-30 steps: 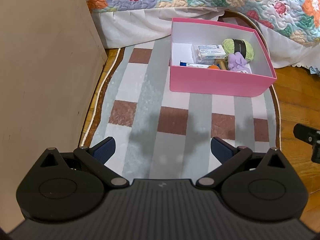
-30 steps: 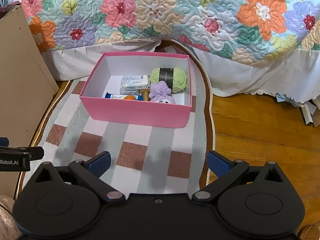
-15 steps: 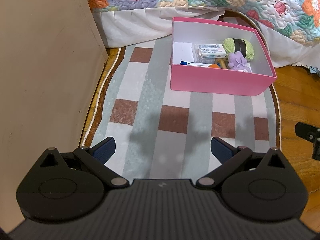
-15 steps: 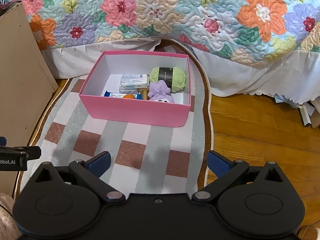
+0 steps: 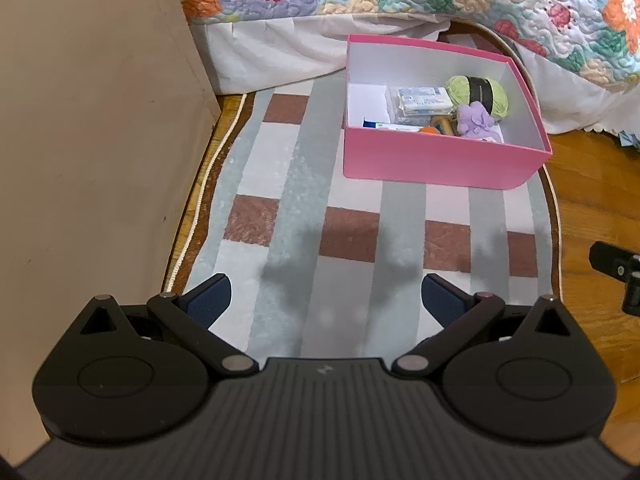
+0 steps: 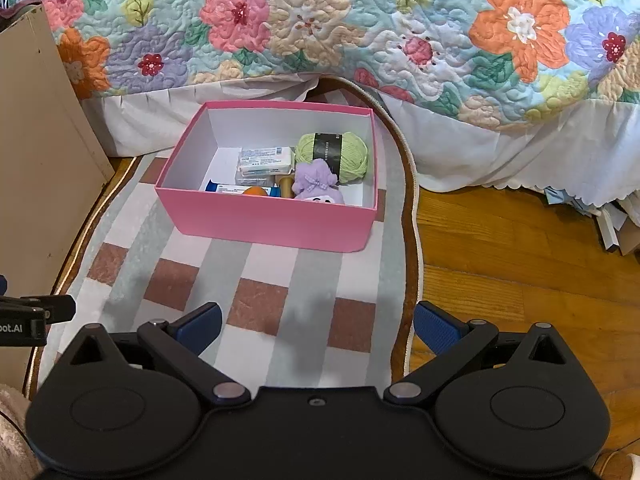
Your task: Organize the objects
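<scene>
A pink box sits on a checked rug in front of the bed. Inside lie a green yarn ball, a purple plush toy, a white packet, a blue-and-white tube, an orange item and a wooden spool. My left gripper hovers open over the rug, well short of the box, nothing between its fingers. My right gripper is open too, over the rug's right part, also empty.
A beige cabinet side stands at the left. The floral quilt and white bed skirt close off the back. Wooden floor lies right of the rug, with papers at the far right.
Both grippers have drifted slightly back and up from the box; it appears a little farther away. Both stay open and empty.
</scene>
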